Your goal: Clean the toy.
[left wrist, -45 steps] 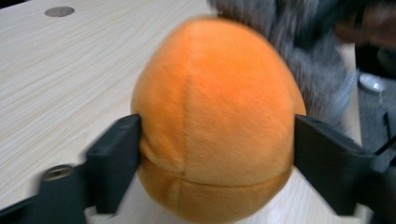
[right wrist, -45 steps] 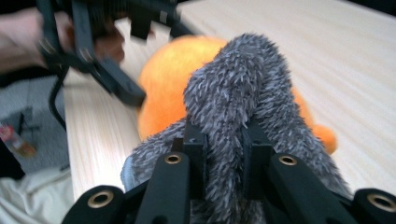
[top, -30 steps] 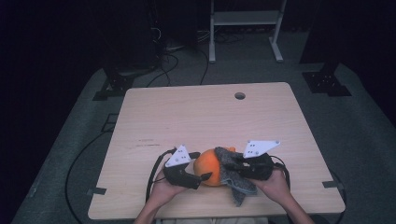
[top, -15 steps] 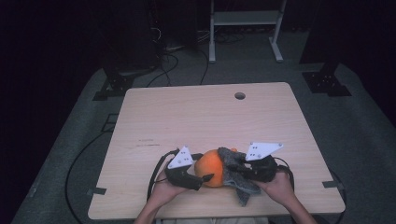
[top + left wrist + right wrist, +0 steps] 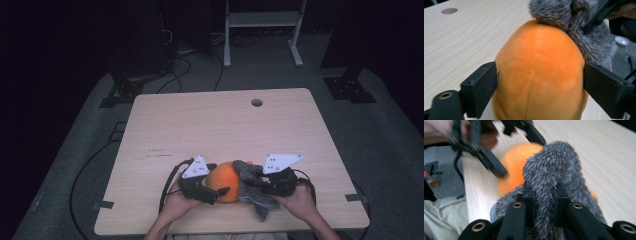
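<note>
High view: a light wooden table carries the work at its near edge, where both forearms enter from the bottom of the picture. The left gripper and the right gripper face each other across an orange plush ball with a grey furry cover against its right side. A grey three-cornered plate sits on top of each gripper. A round hole lies near the table's far edge, well apart from the work.

Left gripper view: the orange plush ball sits between the two black jaws, which touch its flanks on either side. The jaws have just been closing, and they stand at a middling width set by the ball's body. The grey furry cover lies over the far end of the ball, and part of the other gripper shows beyond it (top right of the picture).

Right gripper view: the jaws stand narrow, pinching a fold of the grey furry cover between them. The fold rises upright from the jaws. The orange plush ball lies just behind the cover, touching it. The left gripper's dark jaws appear blurred at the upper left, on the ball.
</note>
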